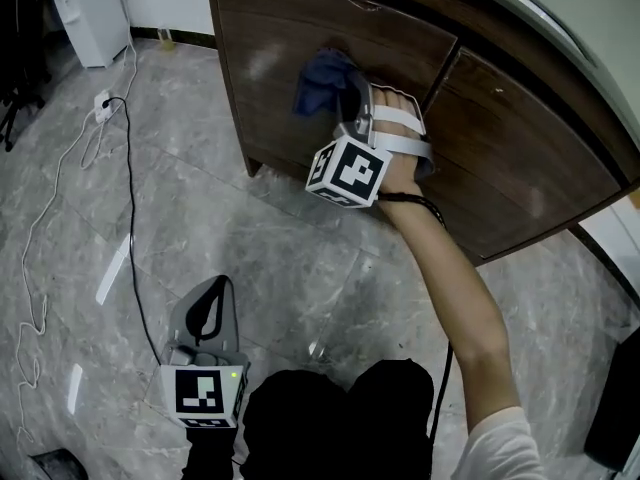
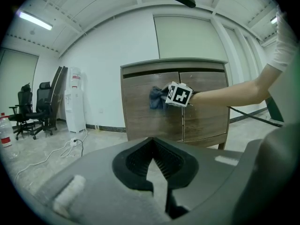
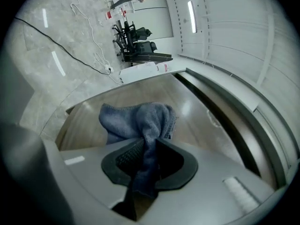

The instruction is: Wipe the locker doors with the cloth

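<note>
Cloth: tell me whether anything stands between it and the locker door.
Nothing visible does. The cloth, clamped in the right tool, looks bunched right against the left door, with only bare wood around it.

The locker point(image 1: 520, 158) shuts off the far right, both doors closed; the right gripper point(image 1: 347, 96) holds the cloth point(image 1: 320, 78) against the left door, and the arm point(image 1: 450, 288) bars the room before the right one. The floor point(image 1: 290, 258) to the near left lies open; a black cable point(image 1: 130, 218) and a white cord point(image 1: 24, 268) trail across it; a water dispenser point(image 1: 88, 13) stands far left.
</note>
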Demonstrator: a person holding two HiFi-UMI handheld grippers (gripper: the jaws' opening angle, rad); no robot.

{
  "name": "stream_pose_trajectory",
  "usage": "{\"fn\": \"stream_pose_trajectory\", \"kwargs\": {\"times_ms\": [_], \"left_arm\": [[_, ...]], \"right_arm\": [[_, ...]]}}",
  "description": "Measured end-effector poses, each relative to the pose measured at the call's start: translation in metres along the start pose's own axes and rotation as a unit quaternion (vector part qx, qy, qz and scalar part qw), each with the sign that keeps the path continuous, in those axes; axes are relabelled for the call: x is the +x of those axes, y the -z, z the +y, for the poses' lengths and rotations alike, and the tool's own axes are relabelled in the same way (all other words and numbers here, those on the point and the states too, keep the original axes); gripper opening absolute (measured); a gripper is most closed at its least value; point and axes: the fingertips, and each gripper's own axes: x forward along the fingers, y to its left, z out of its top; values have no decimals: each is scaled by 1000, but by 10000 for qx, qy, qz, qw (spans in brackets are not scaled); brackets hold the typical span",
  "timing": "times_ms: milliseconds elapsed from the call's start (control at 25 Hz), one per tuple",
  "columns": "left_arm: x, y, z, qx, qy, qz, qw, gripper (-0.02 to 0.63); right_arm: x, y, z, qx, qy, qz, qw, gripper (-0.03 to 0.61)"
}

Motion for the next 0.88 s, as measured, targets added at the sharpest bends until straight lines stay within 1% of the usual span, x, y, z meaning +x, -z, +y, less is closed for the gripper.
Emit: {"fn": "stream_pose_trajectory", "kwargs": {"times_ms": [200,360,480,560,640,880], "left_arm": [[-3,-9,5,-35,-9,-30,10000,2],[-5,-14,6,-34,20,-29,10000,3],[-4,-12,8,-38,3,-16,10000,2],[-4,-10,11,-41,-18,-9,10000,3],[-2,-7,11,-48,-7,-1,10000,3],[1,3,16,-126,-36,94,9999,3]], "right_arm": [[0,-18,-56,-106,363,-166,9991,77],[0,-34,-104,-88,739,-286,9968,78],[1,-43,-128,-20,929,-355,9950,78],[3,-46,-130,51,984,-379,9944,77],[5,-48,-119,55,944,-408,9947,75],[17,-52,-57,-45,544,-410,9977,75]]}}
